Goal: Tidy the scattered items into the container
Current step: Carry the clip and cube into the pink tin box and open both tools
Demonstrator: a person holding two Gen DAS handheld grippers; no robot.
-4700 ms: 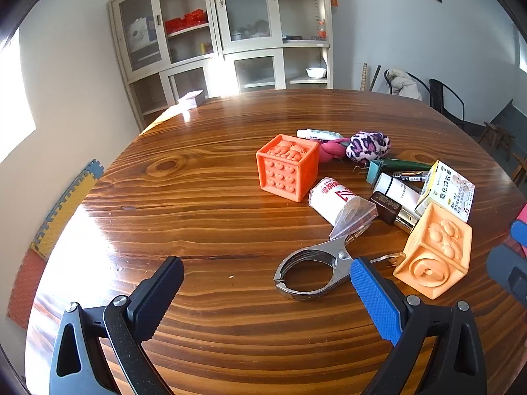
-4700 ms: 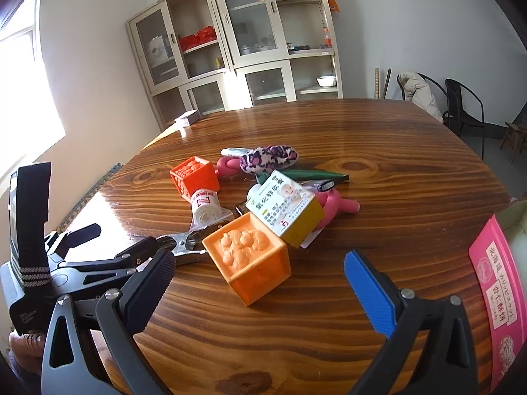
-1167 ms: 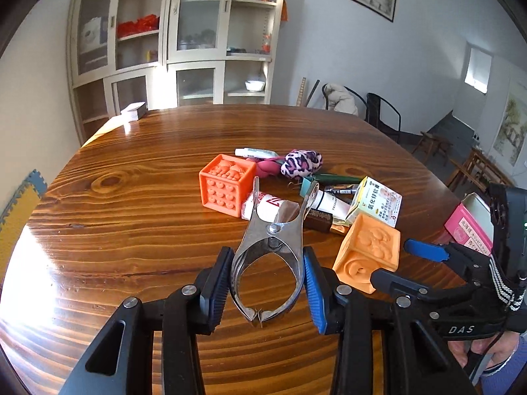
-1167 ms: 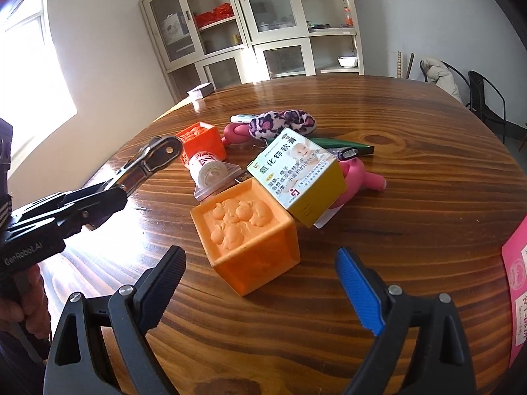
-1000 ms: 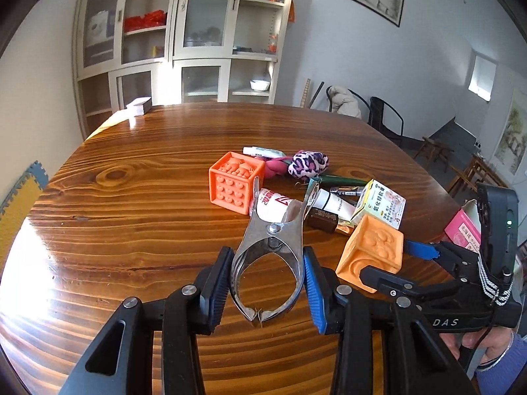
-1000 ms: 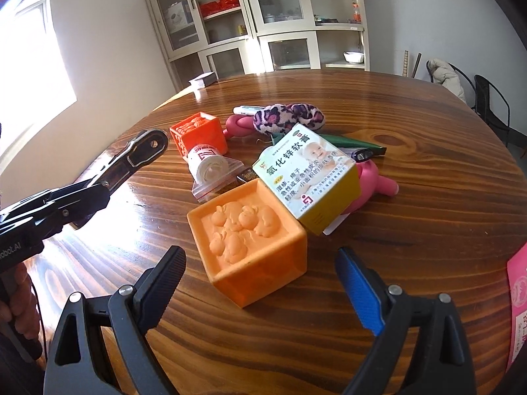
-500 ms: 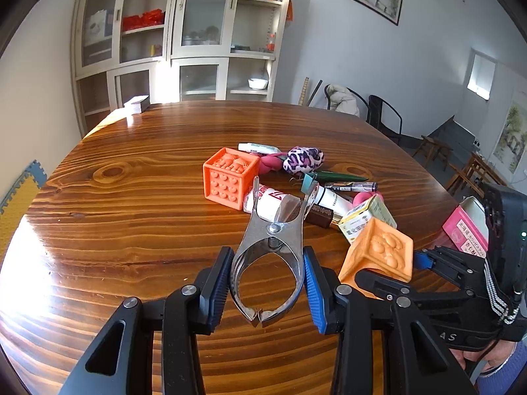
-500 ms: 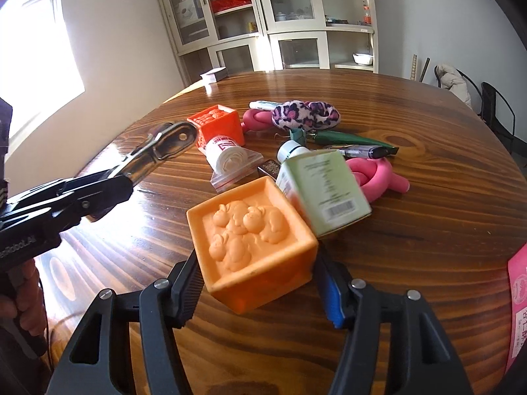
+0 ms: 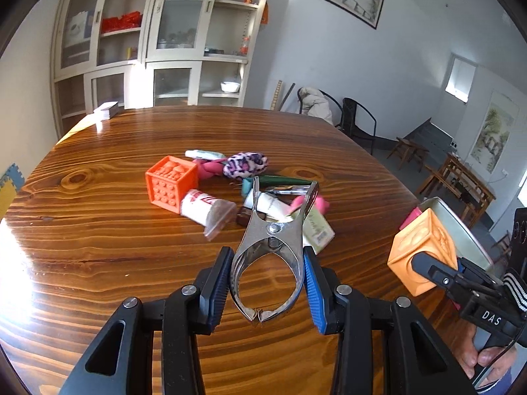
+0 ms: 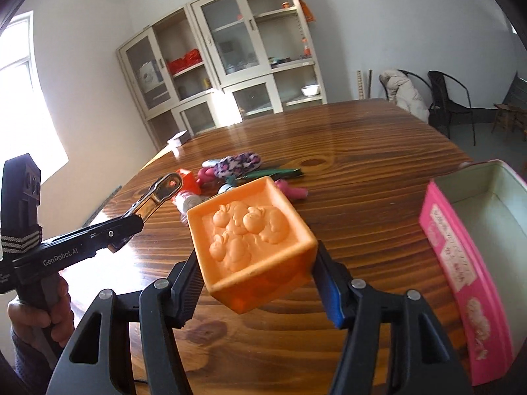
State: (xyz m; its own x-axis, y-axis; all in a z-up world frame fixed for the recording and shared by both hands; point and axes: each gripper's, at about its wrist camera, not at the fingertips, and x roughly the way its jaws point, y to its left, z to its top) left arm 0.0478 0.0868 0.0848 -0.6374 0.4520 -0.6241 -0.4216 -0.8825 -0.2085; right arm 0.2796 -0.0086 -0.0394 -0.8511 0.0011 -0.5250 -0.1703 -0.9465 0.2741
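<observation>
- Left gripper [image 9: 266,288] clamps the handles of shiny metal spring tongs [image 9: 271,247], whose tips gape empty.
- Right gripper [image 10: 257,291] grips the pale-orange embossed rubber cube [image 10: 252,242].
- Pink-sided open tin box [image 10: 474,230] sits near the wooden table's [image 9: 98,230] right edge; bare wood lies between.

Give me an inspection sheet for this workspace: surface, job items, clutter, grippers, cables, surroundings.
Surface: wooden table, glossy, sun glare at its left edge.
Job's things: light orange cube held in the air; metal clamp held in the air; pink-sided box, open, at the table's right edge, nothing seen inside.
Clutter: orange cube, leopard plush, white roll, tubes, a pen and a carton in one pile mid-table.
Grippers: left gripper shut on the clamp's handles; right gripper shut on the light orange cube.
Cables: nothing seen.
Surroundings: glass-door cabinet, chairs, wall pictures.
</observation>
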